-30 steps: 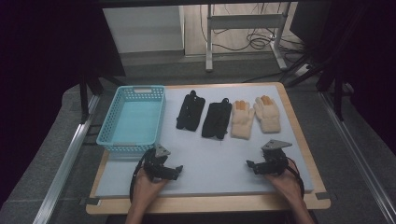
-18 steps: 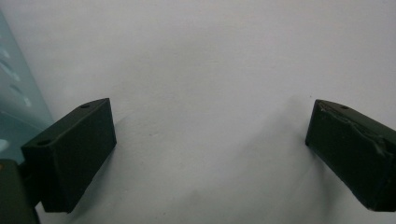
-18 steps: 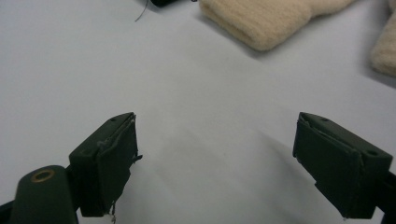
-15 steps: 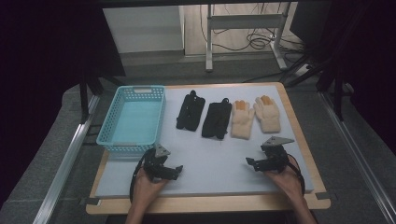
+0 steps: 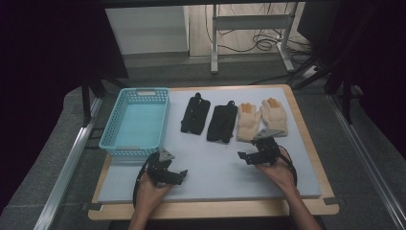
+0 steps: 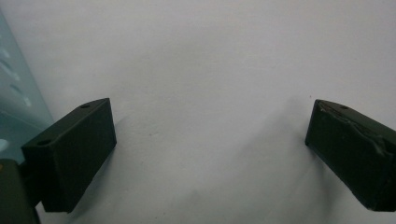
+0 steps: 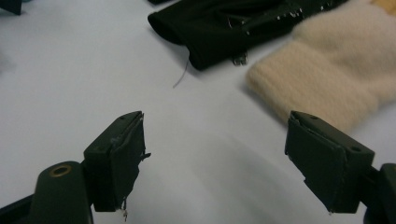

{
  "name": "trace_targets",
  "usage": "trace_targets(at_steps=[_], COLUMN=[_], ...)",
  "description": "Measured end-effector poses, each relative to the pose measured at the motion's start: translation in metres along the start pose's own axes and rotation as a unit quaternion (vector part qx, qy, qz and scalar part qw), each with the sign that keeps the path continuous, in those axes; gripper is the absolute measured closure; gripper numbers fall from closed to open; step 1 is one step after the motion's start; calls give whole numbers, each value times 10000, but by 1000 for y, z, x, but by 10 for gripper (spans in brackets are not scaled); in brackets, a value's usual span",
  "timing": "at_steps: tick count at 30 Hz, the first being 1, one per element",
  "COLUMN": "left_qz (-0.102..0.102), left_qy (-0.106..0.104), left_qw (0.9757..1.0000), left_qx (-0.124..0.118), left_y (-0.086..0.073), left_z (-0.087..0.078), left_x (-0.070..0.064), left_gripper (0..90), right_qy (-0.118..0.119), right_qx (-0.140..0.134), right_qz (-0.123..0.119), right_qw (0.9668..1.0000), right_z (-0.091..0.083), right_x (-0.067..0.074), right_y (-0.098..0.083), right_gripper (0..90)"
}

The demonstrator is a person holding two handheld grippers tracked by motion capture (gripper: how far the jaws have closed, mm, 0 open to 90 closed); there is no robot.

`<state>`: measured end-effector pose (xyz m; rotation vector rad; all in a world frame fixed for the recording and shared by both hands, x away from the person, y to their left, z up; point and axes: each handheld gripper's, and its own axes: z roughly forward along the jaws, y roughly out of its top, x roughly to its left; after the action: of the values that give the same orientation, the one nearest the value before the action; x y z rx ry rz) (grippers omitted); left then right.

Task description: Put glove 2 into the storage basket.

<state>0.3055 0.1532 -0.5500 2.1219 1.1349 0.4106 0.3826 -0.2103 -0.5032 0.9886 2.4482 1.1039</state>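
A: What has been moved since a second ago?

B: The right gripper (image 5: 245, 156) has been carried up the surface (image 5: 215, 167) toward the cream gloves (image 5: 261, 119), and is now seen just below them, far from the basket (image 5: 136, 122). The left gripper (image 5: 177, 175) has hardly been shifted; it is kept just below the basket's near corner.

A: How far along is the work judged to be?

B: Nothing has been done yet. The basket is empty. Four gloves are laid in a row to its right: the black gloves (image 5: 210, 117) nearer it, the cream pair farther. Both grippers are held wide and nothing is held. A first grasp, probably of a cream cuff (image 7: 322, 88), is judged to be next.

A: Any writing?

B: No brand or label can be read.
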Motion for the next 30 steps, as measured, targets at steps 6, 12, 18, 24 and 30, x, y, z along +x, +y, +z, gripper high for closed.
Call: trace_targets(at_steps=[6, 12, 18, 24, 30], left_qz=[-2, -4, -5, 9, 10], left_qy=[-1, -1, 0, -3, -4], left_qw=[10000, 10000, 10000, 10000, 10000], left_qx=[0, -1, -4, 13, 13], left_y=[0, 0, 0, 0, 0], left_z=[0, 0, 0, 0, 0], left_x=[0, 0, 0, 0, 0], left_gripper=[24, 24, 24, 24, 24], right_qy=[18, 27, -22, -36, -43], right_qx=[-12, 83, 116, 83, 126], right_qz=[-108, -202, -196, -138, -249], right_qw=[9999, 9998, 9997, 9999, 9996], right_z=[11, 23, 37, 49, 64], right_x=[0, 0, -4, -14, -20], right_y=[13, 27, 41, 56, 72], right_gripper=[233, 246, 245, 273, 400])
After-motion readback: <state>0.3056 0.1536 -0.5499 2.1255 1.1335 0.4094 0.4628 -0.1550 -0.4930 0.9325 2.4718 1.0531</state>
